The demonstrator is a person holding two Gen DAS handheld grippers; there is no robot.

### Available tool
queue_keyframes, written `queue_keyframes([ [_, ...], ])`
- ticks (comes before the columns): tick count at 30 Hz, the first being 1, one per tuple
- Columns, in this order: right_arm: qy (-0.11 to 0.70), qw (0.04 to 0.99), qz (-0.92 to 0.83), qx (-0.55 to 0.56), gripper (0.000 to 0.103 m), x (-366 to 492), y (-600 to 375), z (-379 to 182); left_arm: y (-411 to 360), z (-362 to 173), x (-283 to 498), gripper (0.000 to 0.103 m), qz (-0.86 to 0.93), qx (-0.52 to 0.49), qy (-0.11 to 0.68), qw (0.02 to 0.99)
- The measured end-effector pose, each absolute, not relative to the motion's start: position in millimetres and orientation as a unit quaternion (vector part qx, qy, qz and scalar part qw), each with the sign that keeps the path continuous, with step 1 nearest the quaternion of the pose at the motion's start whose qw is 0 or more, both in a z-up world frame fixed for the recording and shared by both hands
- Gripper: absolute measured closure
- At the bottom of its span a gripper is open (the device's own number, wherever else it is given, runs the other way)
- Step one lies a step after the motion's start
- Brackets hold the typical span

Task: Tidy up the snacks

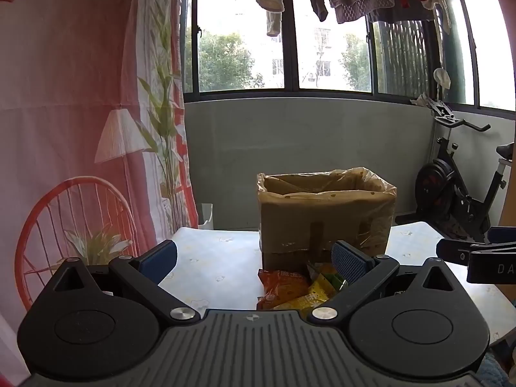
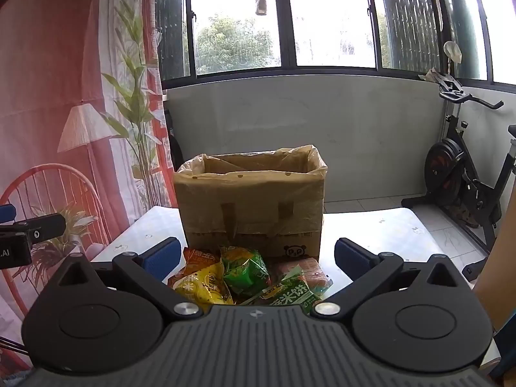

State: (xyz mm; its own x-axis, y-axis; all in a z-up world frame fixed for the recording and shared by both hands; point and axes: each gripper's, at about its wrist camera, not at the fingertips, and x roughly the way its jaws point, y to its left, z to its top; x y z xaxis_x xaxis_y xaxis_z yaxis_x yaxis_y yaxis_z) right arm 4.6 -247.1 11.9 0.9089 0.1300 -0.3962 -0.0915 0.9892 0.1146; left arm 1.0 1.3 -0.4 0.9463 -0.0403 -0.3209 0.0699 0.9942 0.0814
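Note:
A pile of snack packets lies on the table in front of a cardboard box [image 2: 251, 206] lined with a plastic bag. In the right wrist view I see an orange packet [image 2: 197, 259], a yellow one [image 2: 203, 285], a green one [image 2: 245, 269] and a green rice-cracker pack [image 2: 287, 295]. My right gripper [image 2: 256, 258] is open, just before and above the pile. My left gripper [image 1: 254, 259] is open and empty, left of the pile; the orange packet [image 1: 282, 285] and yellow packet [image 1: 309, 296] show by its right finger. The box [image 1: 325, 216] stands beyond.
The table [image 1: 213, 264] has a pale patterned cover. An exercise bike [image 2: 464, 174] stands at the right on the floor. A printed curtain [image 1: 80, 129] hangs at the left. Laundry hangs above the windows. The right gripper's tip [image 1: 467, 253] shows at the left view's right edge.

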Motion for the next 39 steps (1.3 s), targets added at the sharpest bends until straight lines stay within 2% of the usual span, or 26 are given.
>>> queue_keyframes([
  [4, 0.196, 0.978, 0.056, 0.043, 0.0, 5.4, -246.8, 9.2, 18.2, 1.5, 4.8, 0.0, -0.03, 0.023, 0.171, 0.985],
  [39, 0.208, 0.976, 0.047, 0.043, 0.0, 12.9, -243.8, 6.1, 2.4, -1.6, 2.3, 0.0, -0.025, 0.043, 0.162, 0.986],
])
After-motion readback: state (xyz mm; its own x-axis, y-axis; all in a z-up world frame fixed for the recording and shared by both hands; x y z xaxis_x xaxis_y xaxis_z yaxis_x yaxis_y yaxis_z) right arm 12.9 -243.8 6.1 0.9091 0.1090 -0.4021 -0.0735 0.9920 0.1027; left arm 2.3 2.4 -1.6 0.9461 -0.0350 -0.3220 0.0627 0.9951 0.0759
